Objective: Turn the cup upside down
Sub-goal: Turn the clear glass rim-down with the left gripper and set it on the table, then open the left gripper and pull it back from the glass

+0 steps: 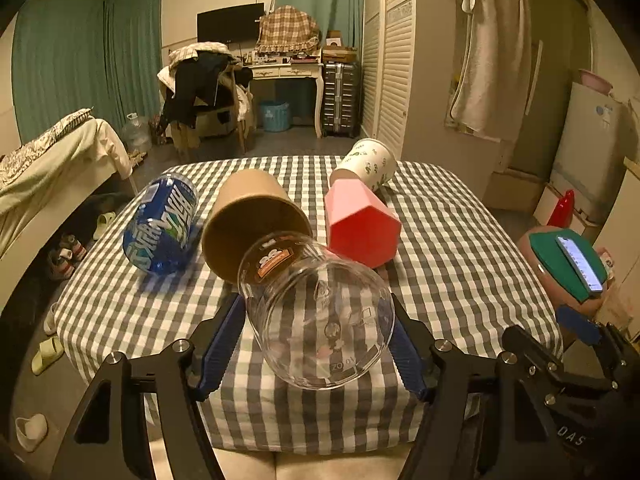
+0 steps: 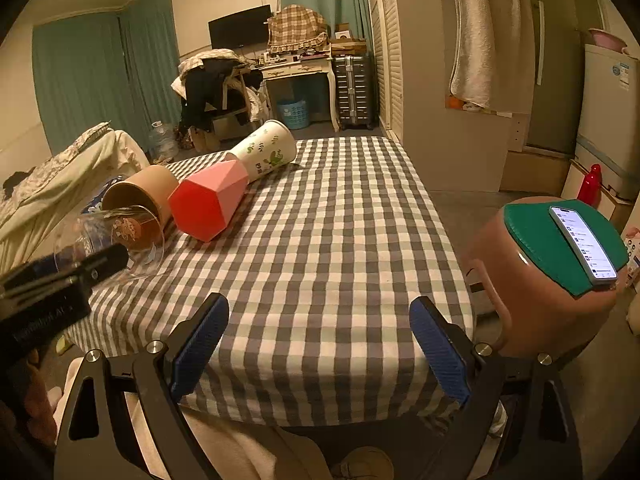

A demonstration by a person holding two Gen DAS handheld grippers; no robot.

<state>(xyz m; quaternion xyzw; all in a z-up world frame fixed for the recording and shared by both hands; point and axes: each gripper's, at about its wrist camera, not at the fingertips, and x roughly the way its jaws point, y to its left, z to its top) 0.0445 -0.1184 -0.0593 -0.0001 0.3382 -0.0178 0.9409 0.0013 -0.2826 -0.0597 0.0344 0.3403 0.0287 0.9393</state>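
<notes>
The left gripper [image 1: 320, 344] has its blue pads [image 1: 224, 348] pressed to either side of a clear glass cup [image 1: 316, 312], gripping it near the base. The cup is tipped on its side above the checked table [image 1: 460, 260]: its long axis runs away from the gripper and up to the left, base toward the camera, mouth pointing at the far end of the table. Whether it touches the cloth cannot be told. Its rim overlaps the brown cup [image 1: 252, 224] lying just behind it, and the glass is hard to trace where the checks show through. Left of the brown cup lies a blue bottle [image 1: 164, 228]; to the right a red cup [image 1: 360, 224], with a white cup [image 1: 368, 164] behind it, all on their sides.

The right gripper [image 2: 320, 348] holds nothing, its fingers [image 2: 200, 344] spread wide over the near edge of the table. In its view the left gripper's body covers the lower part of the glass cup, and the bottle is almost wholly hidden. A phone [image 2: 584, 244] rests on a green pad atop a brown stool [image 2: 532, 304] beside the table
</notes>
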